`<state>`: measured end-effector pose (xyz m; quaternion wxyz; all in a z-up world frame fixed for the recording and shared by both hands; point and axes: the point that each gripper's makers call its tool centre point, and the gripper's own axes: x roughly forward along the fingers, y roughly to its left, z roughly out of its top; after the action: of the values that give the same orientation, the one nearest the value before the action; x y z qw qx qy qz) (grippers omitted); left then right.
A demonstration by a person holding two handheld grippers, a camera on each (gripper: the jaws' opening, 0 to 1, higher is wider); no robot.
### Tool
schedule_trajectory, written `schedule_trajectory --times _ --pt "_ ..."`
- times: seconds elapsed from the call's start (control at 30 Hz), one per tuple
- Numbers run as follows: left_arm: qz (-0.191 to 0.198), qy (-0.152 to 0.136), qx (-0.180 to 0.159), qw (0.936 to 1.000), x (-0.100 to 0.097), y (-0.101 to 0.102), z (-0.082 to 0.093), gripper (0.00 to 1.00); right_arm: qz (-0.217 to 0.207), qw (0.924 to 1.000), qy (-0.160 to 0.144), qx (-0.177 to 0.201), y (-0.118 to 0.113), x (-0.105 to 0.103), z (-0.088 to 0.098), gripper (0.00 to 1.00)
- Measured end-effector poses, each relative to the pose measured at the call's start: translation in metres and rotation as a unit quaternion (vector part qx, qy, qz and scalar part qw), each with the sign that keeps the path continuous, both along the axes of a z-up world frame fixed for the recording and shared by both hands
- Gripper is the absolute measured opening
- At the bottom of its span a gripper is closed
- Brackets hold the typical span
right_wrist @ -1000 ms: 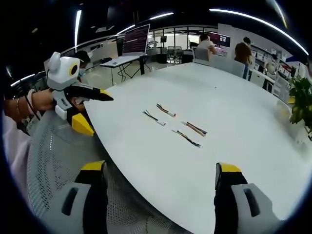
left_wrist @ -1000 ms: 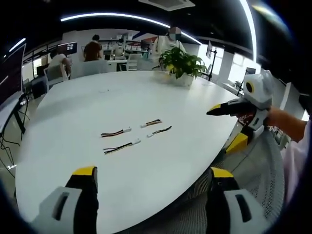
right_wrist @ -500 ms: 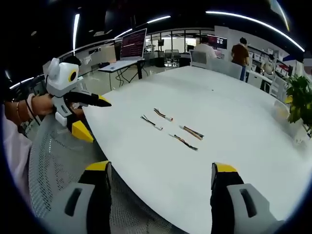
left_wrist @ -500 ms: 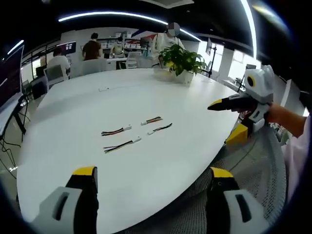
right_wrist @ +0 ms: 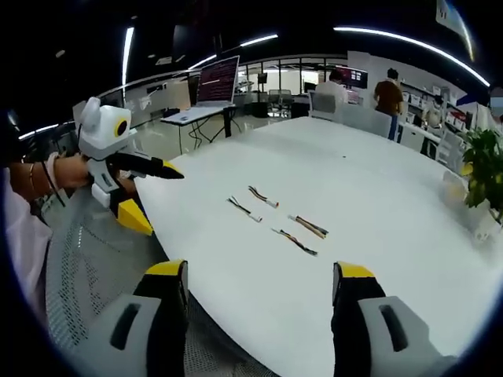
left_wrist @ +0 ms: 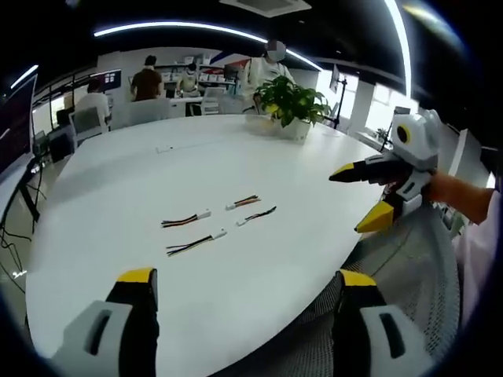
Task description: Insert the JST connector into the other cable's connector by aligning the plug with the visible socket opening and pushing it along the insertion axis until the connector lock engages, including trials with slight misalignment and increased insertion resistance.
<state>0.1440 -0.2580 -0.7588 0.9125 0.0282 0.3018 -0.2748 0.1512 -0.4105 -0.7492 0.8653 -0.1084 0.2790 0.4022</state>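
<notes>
On the white table [left_wrist: 259,149] lie four short cables [left_wrist: 216,220] with small white connectors, well apart from both grippers. The left gripper [left_wrist: 244,294] and right gripper [right_wrist: 255,287] hang with jaws open, holding nothing. Such thin cables may slip or skid when pinched. A potted plant [left_wrist: 292,102] stands far behind; nothing blocks the reach.
</notes>
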Motion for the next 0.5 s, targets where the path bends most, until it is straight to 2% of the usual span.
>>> schedule_trajectory --times 0.13,0.23,0.4,0.5 --pt "-0.012 -0.009 0.013 0.9998 0.005 0.001 0.002 0.92 0.007 0.9999 0.004 0.010 0.002 0.003 0.002 0.69" --pt "-0.013 -0.015 0.011 0.9998 0.009 0.004 0.005 0.92 0.009 0.9998 0.007 0.019 0.003 0.006 0.002 0.67" --pt "-0.033 -0.020 0.009 0.9992 0.013 0.004 0.007 0.81 0.014 0.9998 0.002 0.011 0.000 0.011 0.000 0.67" --pt "-0.044 -0.022 0.010 0.9987 0.017 0.002 0.008 0.79 0.020 0.9997 -0.002 0.015 0.002 0.014 0.002 0.64"
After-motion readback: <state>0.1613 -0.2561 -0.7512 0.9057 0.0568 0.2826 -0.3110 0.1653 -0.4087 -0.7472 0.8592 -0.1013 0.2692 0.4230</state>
